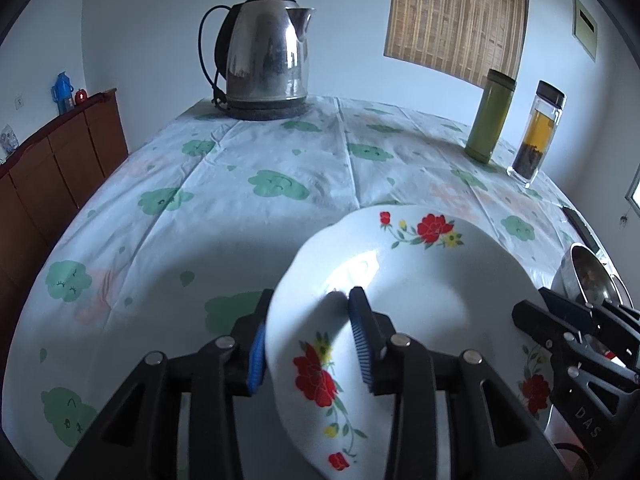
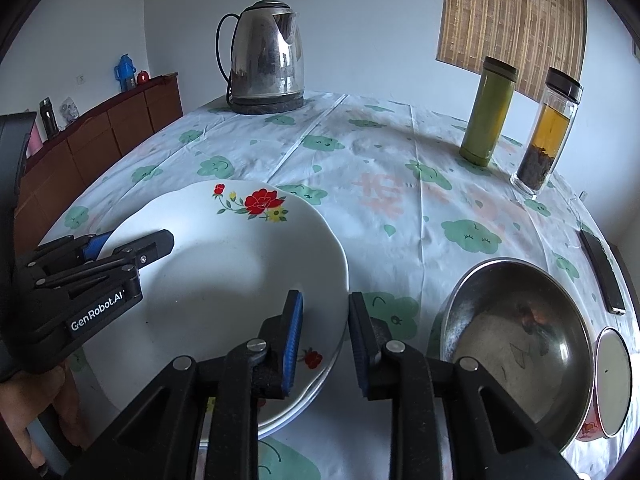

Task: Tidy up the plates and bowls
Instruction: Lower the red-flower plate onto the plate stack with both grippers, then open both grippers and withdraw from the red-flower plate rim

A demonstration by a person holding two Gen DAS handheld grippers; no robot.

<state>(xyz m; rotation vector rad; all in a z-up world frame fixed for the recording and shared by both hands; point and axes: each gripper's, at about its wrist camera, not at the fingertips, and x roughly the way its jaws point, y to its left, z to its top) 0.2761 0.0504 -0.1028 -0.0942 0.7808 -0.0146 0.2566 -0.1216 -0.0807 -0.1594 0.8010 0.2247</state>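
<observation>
- We judge the step as stacking: floral plate (image 2: 224, 264) sits on other plates at the surface's (image 1: 280, 152) near edge
- Left gripper (image 1: 310, 342) straddles its left rim, pads apart, not pressing
- Right gripper (image 2: 324, 344) straddles the right rim, also apart
- Next, we'd say: back off, go for the steel bowl (image 2: 516, 344) beside it
- Kettle (image 1: 264, 52) at far edge, two bottles far right; cabinet along the wall

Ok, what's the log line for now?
plate: on stack | left fingers: open, astride rim | right fingers: open, astride rim | bowl: beside

Plate (image 1: 400, 280) rim between left gripper (image 1: 308, 340) pads
</observation>
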